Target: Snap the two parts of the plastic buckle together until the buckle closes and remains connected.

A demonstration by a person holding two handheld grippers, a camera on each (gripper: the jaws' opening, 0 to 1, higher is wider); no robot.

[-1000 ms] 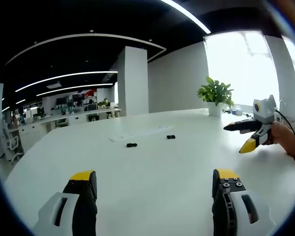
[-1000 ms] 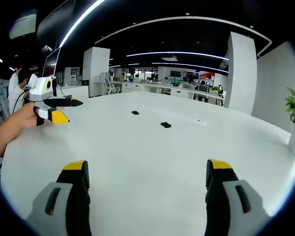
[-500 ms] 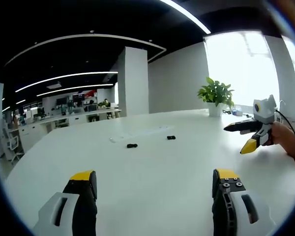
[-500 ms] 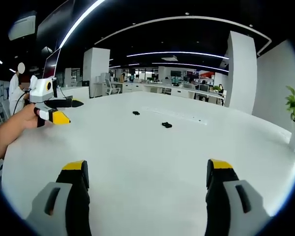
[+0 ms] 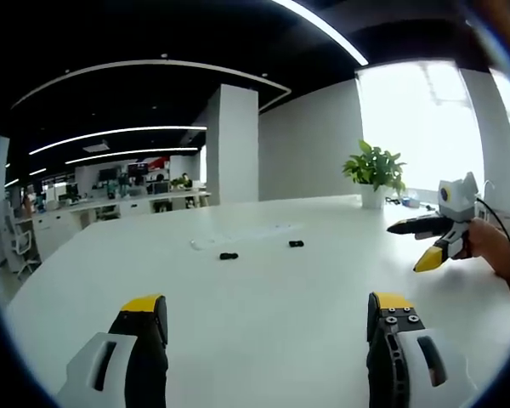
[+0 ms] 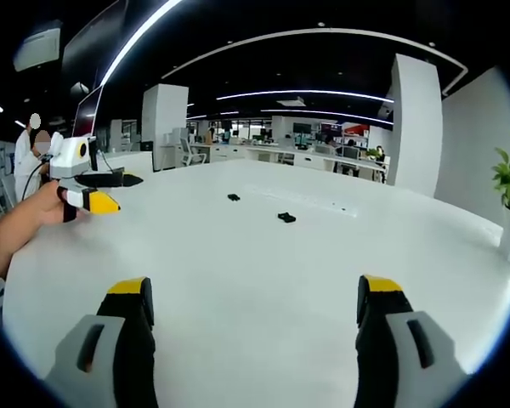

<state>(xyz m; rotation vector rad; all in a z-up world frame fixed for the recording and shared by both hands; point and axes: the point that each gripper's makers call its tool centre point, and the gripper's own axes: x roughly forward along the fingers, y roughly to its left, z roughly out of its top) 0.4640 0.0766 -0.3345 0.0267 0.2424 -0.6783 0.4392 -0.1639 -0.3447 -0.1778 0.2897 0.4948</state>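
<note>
Two small black buckle parts lie apart on the white table (image 5: pixel 263 297). In the left gripper view one buckle part (image 5: pixel 229 256) is left of the other buckle part (image 5: pixel 296 244); in the right gripper view they are the far buckle part (image 6: pixel 234 197) and the nearer buckle part (image 6: pixel 286 218). My left gripper (image 5: pixel 268 319) is open, well short of them, nothing between its jaws. My right gripper (image 6: pixel 259 310) is open too, also far back. The right gripper (image 5: pixel 425 242) shows at the right of the left gripper view, the left gripper (image 6: pixel 106 191) at the left of the right gripper view, each held by a hand.
A potted plant (image 5: pixel 375 170) stands at the table's far edge near bright windows. A thin white strip (image 5: pixel 242 233) lies just beyond the buckle parts. Office desks, chairs and a pillar (image 5: pixel 233 140) fill the background. People stand at the left (image 6: pixel 30 144).
The left gripper view has tilted slightly, so the table scene sits a little lower. The buckle parts have not moved and both grippers stay open.
</note>
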